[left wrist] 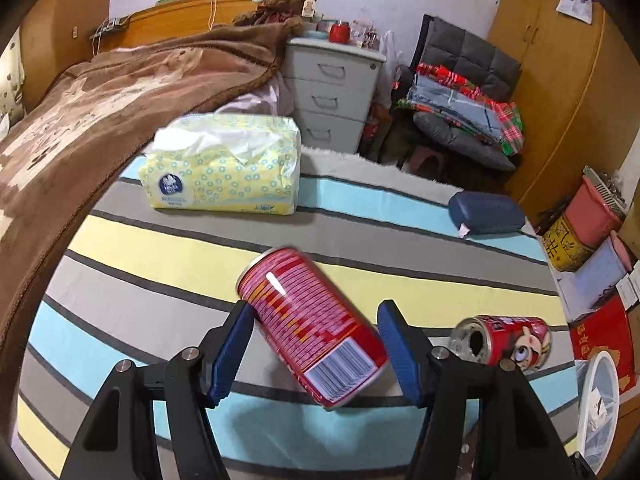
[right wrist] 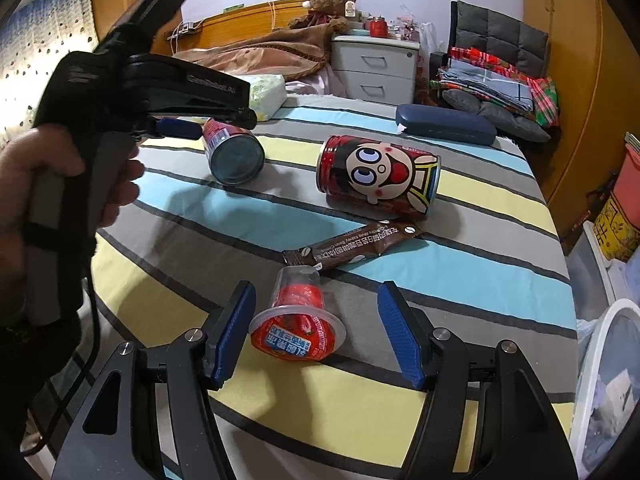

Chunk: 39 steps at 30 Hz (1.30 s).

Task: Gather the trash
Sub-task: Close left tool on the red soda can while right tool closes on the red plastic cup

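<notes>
A red striped can (left wrist: 312,328) lies on its side on the striped bedspread (left wrist: 160,256), between the fingers of my open left gripper (left wrist: 316,344); the pads stand apart from it. The can also shows in the right wrist view (right wrist: 234,152), with the left gripper (right wrist: 180,128) over it. A second red can with a cartoon face (right wrist: 380,174) lies to the right; it shows in the left wrist view (left wrist: 504,342). A red jelly cup (right wrist: 298,318) lies on its side between the fingers of my open right gripper (right wrist: 316,336). A brown snack wrapper (right wrist: 352,246) lies just beyond.
A yellow tissue pack (left wrist: 224,172) and a dark blue case (left wrist: 486,214) lie farther back on the bed. A brown blanket (left wrist: 100,112) covers the left side. A white bin (right wrist: 608,392) stands off the bed's right edge. Drawers (left wrist: 332,88) and a chair with clothes (left wrist: 460,112) stand behind.
</notes>
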{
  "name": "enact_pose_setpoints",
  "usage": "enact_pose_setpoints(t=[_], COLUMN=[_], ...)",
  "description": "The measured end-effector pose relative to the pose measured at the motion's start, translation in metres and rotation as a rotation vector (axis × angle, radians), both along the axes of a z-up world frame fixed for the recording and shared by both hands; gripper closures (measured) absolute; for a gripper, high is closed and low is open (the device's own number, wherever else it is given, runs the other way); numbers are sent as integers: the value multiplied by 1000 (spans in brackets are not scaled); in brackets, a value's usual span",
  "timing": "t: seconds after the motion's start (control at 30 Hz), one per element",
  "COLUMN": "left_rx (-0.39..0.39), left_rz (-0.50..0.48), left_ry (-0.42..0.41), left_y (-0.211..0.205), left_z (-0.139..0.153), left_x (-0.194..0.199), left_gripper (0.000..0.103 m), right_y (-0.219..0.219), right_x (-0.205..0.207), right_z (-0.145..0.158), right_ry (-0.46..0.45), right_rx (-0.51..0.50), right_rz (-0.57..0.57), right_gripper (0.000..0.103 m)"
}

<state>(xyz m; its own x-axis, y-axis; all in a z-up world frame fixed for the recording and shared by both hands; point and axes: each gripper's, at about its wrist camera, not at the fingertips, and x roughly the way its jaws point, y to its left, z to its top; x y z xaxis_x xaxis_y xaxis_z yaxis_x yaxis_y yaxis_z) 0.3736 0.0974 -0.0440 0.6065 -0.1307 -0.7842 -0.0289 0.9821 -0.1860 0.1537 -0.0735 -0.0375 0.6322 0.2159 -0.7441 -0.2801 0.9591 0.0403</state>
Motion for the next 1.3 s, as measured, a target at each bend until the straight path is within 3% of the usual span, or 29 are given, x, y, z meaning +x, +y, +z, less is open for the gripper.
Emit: enact_pose_setpoints(t=[0.07, 0.2, 0.4, 0.67, 1.3], left_rx=[-17, 27, 41, 40, 28], left_rz=[-1, -4, -8, -30, -88], left_ry=[14, 12, 50, 30, -25], left_y=[-1, -7, -9, -12, -20], left_z=[-4, -8, -21, -21, 3], left_x=[5, 11, 19, 11, -65], left_gripper=[39, 39, 39, 47, 50], right_y=[0, -3, -4, -5, -17], right_x=[1, 4, 4, 3, -11], right_z=[-1, -3, -3, -3, 11], right_ry=[8, 23, 25, 18, -49], right_rx=[0, 2, 8, 4, 27], right_rz=[-5, -7, -11, -23, -66], right_gripper=[45, 54, 58, 58, 59])
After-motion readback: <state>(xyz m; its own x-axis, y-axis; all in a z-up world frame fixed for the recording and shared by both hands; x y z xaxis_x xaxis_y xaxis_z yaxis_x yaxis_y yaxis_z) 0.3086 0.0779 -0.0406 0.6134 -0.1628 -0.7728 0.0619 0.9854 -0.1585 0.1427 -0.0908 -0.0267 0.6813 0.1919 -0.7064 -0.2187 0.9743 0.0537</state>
